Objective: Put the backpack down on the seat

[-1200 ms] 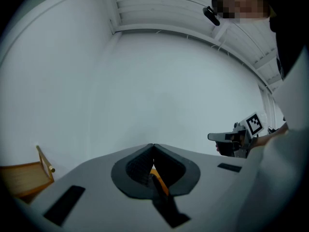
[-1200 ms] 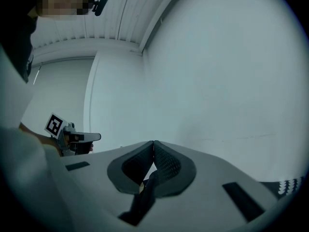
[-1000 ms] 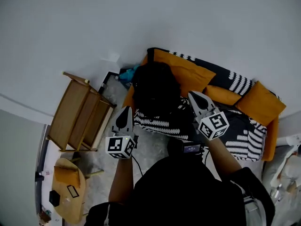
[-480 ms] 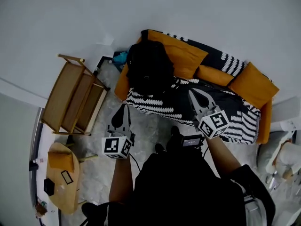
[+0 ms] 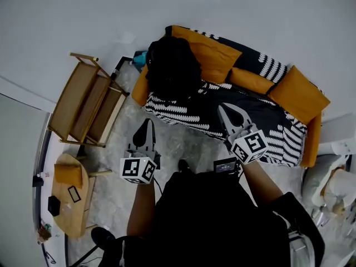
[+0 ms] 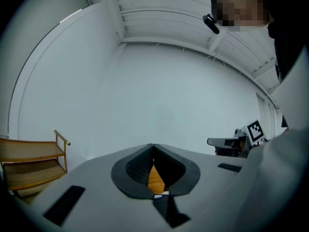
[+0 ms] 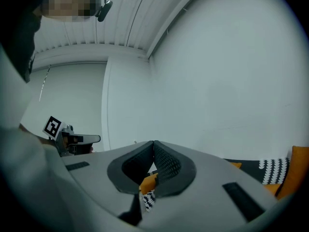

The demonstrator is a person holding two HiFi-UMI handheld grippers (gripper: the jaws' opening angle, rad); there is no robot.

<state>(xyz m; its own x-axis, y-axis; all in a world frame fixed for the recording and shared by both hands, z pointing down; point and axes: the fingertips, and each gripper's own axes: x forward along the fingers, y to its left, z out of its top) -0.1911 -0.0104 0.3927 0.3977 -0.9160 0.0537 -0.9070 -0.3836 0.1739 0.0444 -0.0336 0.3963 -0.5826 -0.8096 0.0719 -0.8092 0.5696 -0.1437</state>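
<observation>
To the right of the wooden rack (image 5: 89, 107), my left gripper (image 5: 147, 122) has its jaws pressed together on nothing, above the floor in front of the sofa (image 5: 281, 141). The black backpack (image 5: 173, 65) sits on the sofa's left end against an orange cushion (image 5: 214, 57). My right gripper (image 5: 223, 108) is near the seat's front edge, its jaws likewise closed and empty.

Left tongs (image 5: 146, 122) and right tongs (image 5: 221, 107): grey, marker cubes (image 5: 137, 170) (black-and-white squares); black top (image 5: 217, 221).
</observation>
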